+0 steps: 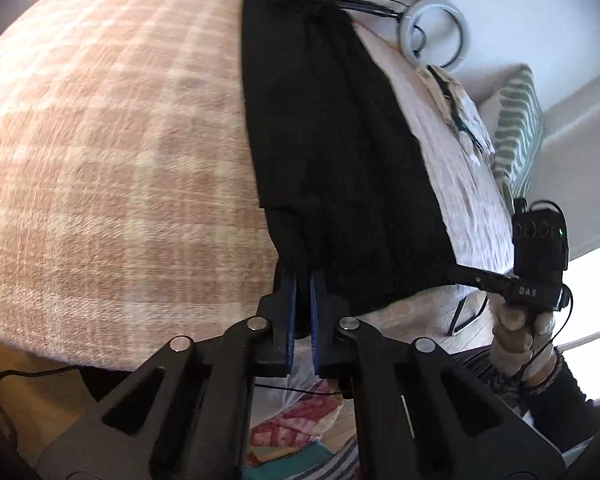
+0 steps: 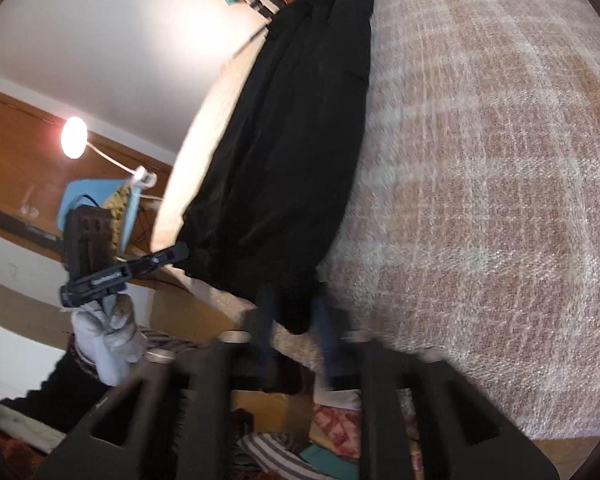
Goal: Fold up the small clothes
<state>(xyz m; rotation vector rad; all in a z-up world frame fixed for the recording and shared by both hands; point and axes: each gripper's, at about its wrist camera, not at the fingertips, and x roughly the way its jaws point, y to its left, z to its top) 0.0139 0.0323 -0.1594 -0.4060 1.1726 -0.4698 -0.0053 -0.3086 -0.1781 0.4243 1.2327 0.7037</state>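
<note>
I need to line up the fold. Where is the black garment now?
The black garment lies lengthwise on the checked blanket, its near hem at the bed's edge, gripped by both hand-held grippers.

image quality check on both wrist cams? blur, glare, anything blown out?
Left wrist: mostly sharp, left gripper crisp, black garment nearly textureless, window area at right blown out. Right wrist: motion blur smears the right gripper and plaid blanket; lamp flares. Both: strong fisheye curvature.
</note>
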